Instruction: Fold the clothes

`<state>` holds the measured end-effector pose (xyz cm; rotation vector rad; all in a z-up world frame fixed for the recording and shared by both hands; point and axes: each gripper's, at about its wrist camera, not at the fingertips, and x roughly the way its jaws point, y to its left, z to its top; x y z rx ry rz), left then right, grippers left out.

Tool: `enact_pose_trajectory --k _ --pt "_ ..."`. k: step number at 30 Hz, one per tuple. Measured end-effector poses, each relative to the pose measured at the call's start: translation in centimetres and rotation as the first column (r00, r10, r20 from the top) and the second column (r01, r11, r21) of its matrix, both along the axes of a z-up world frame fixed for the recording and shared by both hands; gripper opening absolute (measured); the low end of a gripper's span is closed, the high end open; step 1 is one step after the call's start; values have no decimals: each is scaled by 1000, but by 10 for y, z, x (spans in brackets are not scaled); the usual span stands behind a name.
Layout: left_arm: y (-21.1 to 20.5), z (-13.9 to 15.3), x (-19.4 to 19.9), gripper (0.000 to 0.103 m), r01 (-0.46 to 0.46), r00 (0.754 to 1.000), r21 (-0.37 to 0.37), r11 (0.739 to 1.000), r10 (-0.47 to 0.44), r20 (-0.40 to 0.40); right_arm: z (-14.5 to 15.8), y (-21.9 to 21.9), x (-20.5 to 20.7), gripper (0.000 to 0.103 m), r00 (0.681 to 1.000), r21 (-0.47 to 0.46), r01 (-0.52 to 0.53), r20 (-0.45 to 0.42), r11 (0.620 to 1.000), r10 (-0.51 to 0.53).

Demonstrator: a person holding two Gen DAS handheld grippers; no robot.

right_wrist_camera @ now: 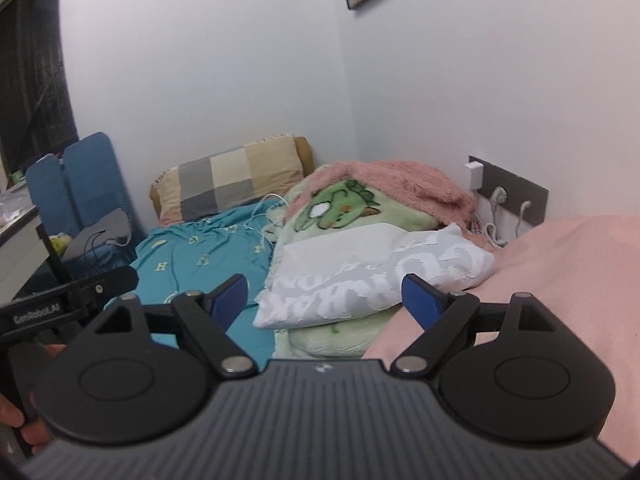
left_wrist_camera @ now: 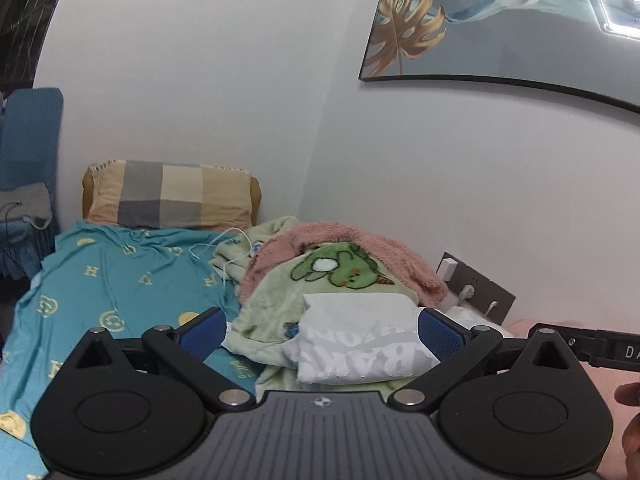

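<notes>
A folded white T-shirt (left_wrist_camera: 360,340) with pale grey lettering lies on a light green fleece blanket (left_wrist_camera: 272,312) on the bed. It also shows in the right wrist view (right_wrist_camera: 372,272). My left gripper (left_wrist_camera: 320,334) is open, its blue pads wide apart, just short of the shirt and holding nothing. My right gripper (right_wrist_camera: 324,300) is open too, pads apart on either side of the shirt's near edge, not touching it. A pink cloth (right_wrist_camera: 560,280) covers the bed to the right.
A teal patterned sheet (left_wrist_camera: 120,280) covers the bed's left side. A checked pillow (left_wrist_camera: 168,196) lies at the head by the wall. A pink fuzzy blanket (left_wrist_camera: 360,240) tops the green one. A socket panel (right_wrist_camera: 516,196) with plugs sits on the wall. A blue chair (right_wrist_camera: 88,184) stands left.
</notes>
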<state>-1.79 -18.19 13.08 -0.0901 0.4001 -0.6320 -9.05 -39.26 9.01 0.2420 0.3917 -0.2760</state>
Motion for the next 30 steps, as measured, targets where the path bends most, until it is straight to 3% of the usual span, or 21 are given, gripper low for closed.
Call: enact_pose_trajectory --k 12,23,30 --pt "39 -30 -24 103 18 997 54 998 -22 72 -38 58 -4 86 998 -111 27 66 993 -19" --pt "31 -42 -38 103 8 989 135 991 -28 146 -60 83 3 86 996 -170 55 77 984 -42" --pt "31 -46 -40 103 -12 988 140 990 -10 155 -65 87 0 86 996 -182 63 79 981 -50"
